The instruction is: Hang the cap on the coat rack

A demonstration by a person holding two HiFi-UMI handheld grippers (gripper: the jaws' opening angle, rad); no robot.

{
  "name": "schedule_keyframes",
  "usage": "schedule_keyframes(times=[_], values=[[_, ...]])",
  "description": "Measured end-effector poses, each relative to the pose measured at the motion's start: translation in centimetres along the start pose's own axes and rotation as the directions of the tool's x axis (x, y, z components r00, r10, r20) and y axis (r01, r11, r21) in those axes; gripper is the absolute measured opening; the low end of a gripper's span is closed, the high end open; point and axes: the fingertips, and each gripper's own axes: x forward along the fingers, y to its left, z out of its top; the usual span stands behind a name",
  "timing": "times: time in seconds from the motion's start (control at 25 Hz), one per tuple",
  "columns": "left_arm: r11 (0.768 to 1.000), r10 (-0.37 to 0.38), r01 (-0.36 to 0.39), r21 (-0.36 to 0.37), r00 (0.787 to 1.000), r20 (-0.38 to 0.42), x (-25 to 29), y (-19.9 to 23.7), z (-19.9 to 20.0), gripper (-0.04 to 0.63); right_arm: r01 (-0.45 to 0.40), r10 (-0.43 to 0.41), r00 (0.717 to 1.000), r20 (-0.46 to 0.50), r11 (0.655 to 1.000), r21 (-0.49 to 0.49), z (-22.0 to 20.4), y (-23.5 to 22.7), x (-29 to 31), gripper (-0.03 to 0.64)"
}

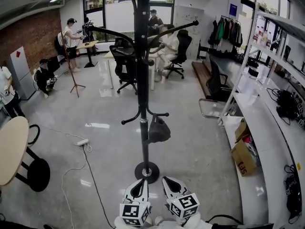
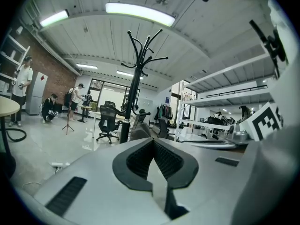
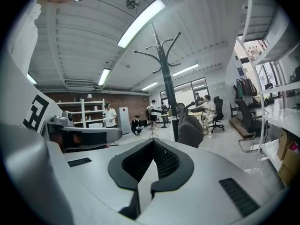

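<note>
Glossy office floor point(image 1: 105, 142): cap point(image 1: 158, 129) hangs low on the coat rack point(image 1: 142, 80).
Closed and empty, left gripper point(image 1: 140, 183) and right gripper point(image 1: 167, 182) hold clear of it: hanging looks done.

No legible word, brand or number was found in any view. The cardboard box point(image 1: 245, 157) at the right carries red print on its side, too small and skewed to read. A blue sign point(image 1: 232, 9) on the far wall and a red patch on the white cabinet point(image 1: 19, 68) at the left are likewise unreadable. The marker cubes point(image 1: 135, 213) bear only black-and-white square code patterns, also seen close up in both gripper views, and no letters or digits.
</note>
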Motion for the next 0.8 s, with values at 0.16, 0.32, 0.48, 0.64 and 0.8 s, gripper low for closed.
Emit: schedule_keyframes(times=[0.16, 0.32, 0.48, 0.64, 0.8], values=[[1.000, 0.003, -0.003, 0.005, 1.000, 0.007, 0.06, -0.10, 0.13, 0.002, 0.003, -0.003, 1.000, 0.002, 1.000, -0.001, -0.06, -0.30, -0.29, 0.011], [1.000, 0.007, -0.007, 0.004, 1.000, 0.009, 0.14, -0.11, 0.08, 0.002, 0.002, -0.002, 1.000, 0.002, 1.000, -0.006, -0.09, -0.42, -0.33, 0.011], [1.000, 0.006, -0.006, -0.002, 1.000, 0.000, 0.10, -0.34, -0.32, 0.002, 0.000, 0.000, 1.000, -0.009, 1.000, 0.001, -0.46, -0.43, -0.48, 0.011], [1.000, 0.009, -0.009, -0.005, 1.000, -0.005, 0.09, -0.20, -0.55, 0.002, -0.002, 0.002, 1.000, -0.016, 1.000, -0.001, -0.75, -0.41, -0.44, 0.011], [1.000, 0.014, -0.014, -0.008, 1.000, -0.006, 0.04, 0.09, -0.56, 0.002, 0.001, -0.001, 1.000, -0.019, 1.000, 0.001, -0.89, -0.40, -0.43, 0.011]])
